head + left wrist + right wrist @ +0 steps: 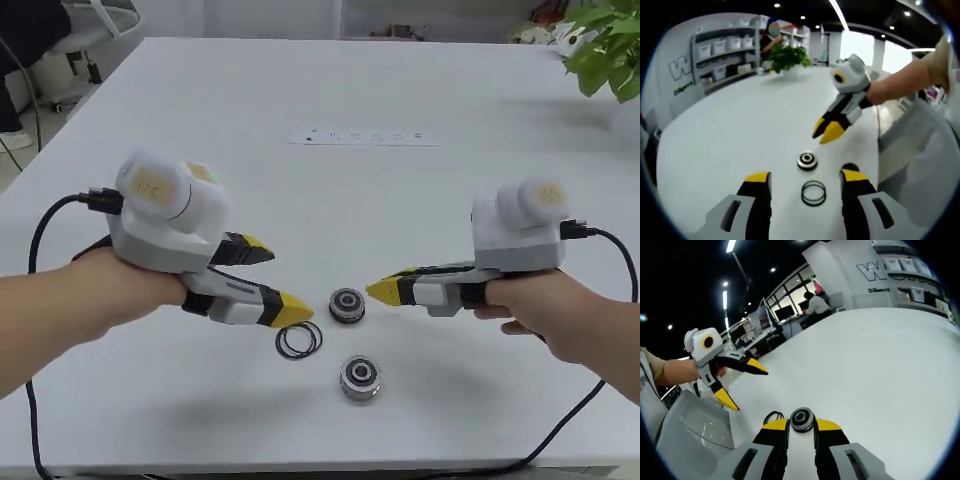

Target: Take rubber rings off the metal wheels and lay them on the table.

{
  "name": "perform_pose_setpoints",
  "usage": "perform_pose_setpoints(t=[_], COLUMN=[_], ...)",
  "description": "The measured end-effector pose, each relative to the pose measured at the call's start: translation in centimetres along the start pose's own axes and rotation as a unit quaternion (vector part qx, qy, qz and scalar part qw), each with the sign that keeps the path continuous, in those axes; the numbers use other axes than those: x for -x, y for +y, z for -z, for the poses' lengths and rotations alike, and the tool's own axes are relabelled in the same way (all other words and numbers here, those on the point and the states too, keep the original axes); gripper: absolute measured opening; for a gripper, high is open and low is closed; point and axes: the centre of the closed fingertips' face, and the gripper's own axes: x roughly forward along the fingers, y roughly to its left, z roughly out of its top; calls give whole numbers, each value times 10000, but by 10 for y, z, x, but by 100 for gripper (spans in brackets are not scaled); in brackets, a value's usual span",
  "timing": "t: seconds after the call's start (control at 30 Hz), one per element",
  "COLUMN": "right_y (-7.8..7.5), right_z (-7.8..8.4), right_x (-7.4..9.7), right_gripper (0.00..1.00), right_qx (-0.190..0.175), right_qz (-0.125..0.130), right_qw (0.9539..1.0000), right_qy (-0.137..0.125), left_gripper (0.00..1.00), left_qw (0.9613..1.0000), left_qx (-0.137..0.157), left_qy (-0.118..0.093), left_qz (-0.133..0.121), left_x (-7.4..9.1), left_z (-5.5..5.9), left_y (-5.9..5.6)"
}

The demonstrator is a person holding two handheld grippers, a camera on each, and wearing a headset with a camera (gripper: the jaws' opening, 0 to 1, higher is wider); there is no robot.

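Two metal wheels lie on the white table (pixel 300 90): one (pixel 347 305) between the gripper tips, another (pixel 360 377) nearer the front edge. Loose black rubber rings (pixel 298 340) lie flat beside them. My left gripper (pixel 275 280) hovers wide open, its lower tip just above the rings (pixel 813 192), which lie between its jaws (pixel 805 177) with a wheel (pixel 807 160) beyond. My right gripper (pixel 385 290) is only narrowly open, its tips (pixel 801 426) just short of the wheel (pixel 802 418) and holding nothing. The rings (pixel 772 416) lie left of it.
A printed strip (pixel 365 138) lies mid-table and a green plant (pixel 605 45) stands at the far right corner. An office chair (pixel 85 30) stands beyond the left edge. Cables trail from both grippers over the front edge.
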Motion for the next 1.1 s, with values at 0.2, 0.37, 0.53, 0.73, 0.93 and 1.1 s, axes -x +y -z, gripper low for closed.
perform_pose_setpoints(t=[0.2, 0.37, 0.53, 0.73, 0.93, 1.1], right_y=[-4, -5, -9, -13, -15, -16], right_z=[8, 12, 19, 22, 23, 26], right_x=[-3, -6, -10, -15, -21, -25], right_gripper=[16, 17, 17, 16, 16, 15], right_qx=[138, 241, 380, 543, 661, 767], right_qz=[31, 22, 33, -23, -68, -108], right_qw=[9998, 9996, 9990, 9982, 9975, 9966], right_qy=[110, 154, 253, 259, 260, 282], left_gripper=[55, 52, 50, 48, 45, 39], left_qw=[10000, 9999, 9998, 9997, 9995, 9992], left_qx=[19, 61, 79, 76, 62, 44], left_qy=[83, 112, 117, 164, 211, 252], left_qz=[50, 89, 133, 168, 228, 299], left_x=[-13, -22, -29, -38, -46, -53], left_z=[3, 5, 5, 6, 8, 9], left_y=[1, 2, 1, 2, 0, -2])
